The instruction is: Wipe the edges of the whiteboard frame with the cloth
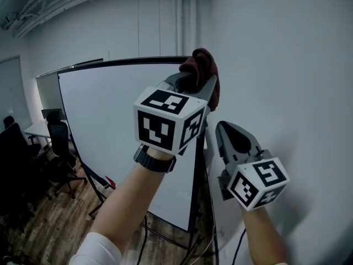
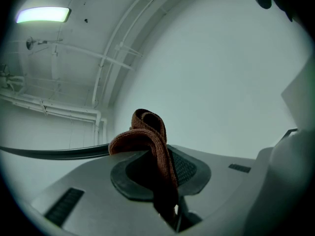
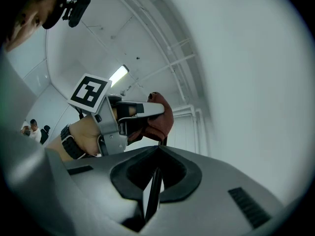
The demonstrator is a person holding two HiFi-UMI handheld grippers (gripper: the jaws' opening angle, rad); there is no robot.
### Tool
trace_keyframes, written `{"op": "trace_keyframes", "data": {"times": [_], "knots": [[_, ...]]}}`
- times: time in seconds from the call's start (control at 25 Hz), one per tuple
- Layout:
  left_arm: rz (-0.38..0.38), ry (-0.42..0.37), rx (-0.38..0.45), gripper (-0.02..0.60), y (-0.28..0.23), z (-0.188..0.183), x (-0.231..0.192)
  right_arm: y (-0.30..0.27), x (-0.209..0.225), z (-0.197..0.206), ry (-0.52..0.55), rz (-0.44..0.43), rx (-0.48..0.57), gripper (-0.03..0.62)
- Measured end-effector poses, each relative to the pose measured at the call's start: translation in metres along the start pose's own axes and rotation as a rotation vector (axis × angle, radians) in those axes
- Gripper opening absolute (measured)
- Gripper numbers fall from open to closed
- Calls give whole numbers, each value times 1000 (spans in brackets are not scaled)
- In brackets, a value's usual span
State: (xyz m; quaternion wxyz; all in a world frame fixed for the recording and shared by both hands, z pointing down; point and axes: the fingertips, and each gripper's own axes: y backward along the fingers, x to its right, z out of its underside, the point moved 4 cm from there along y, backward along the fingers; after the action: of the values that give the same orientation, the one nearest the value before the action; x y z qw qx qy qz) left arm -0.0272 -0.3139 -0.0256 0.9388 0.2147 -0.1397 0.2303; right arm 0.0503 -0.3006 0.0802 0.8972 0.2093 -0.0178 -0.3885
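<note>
Head view: the left gripper (image 1: 194, 83) is raised to the top right corner of the large white whiteboard (image 1: 121, 142). Its fingers are clamped on a reddish-brown knitted cloth (image 1: 205, 70). The cloth bunches over the corner of the thin black frame (image 1: 138, 61), hiding the spot where the top and right edges meet. The right gripper (image 1: 224, 129) hangs lower and to the right, beside the board's right edge and close to the plain white wall (image 1: 287, 65). Its fingers are pressed together in a point with nothing in them. Far left, black office chairs (image 1: 55, 148) stand on a wood-plank floor (image 1: 66, 208).

Left gripper view: the fingers (image 2: 189, 168) are shut on the cloth (image 2: 147, 134), which loops up out of them in a fold. A dark curved strip of the frame (image 2: 54, 154) runs in from the left and ends behind the cloth. A lit ceiling lamp (image 2: 43, 14) glows at upper left.

Right gripper view: the two fingers (image 3: 182, 173) meet at their tips, leaving only a thin slit between them, and they hold nothing. Beyond them, the left gripper (image 3: 155, 109) pinches the cloth (image 3: 161, 121) above a dark upright edge of the frame (image 3: 161, 141). A black wristband (image 3: 71, 141) shows on the hand that holds it.
</note>
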Motion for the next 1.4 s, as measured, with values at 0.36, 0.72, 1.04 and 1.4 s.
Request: {"op": "trace_keyframes", "data": {"times": [0.36,0.72,1.04,1.4], "knots": [[-1,-37,-5,69,3,1,14,14,10,3,-29,18,-10,2],[20,-80,-91,69,22,79,53,41,15,25,-37,39,-35,2],[14,-106,-138,69,48,156,77,49,17,86,-103,39,-111,2],[23,29,-193,69,75,228,101,62,16,130,-149,40,-173,2]]}}
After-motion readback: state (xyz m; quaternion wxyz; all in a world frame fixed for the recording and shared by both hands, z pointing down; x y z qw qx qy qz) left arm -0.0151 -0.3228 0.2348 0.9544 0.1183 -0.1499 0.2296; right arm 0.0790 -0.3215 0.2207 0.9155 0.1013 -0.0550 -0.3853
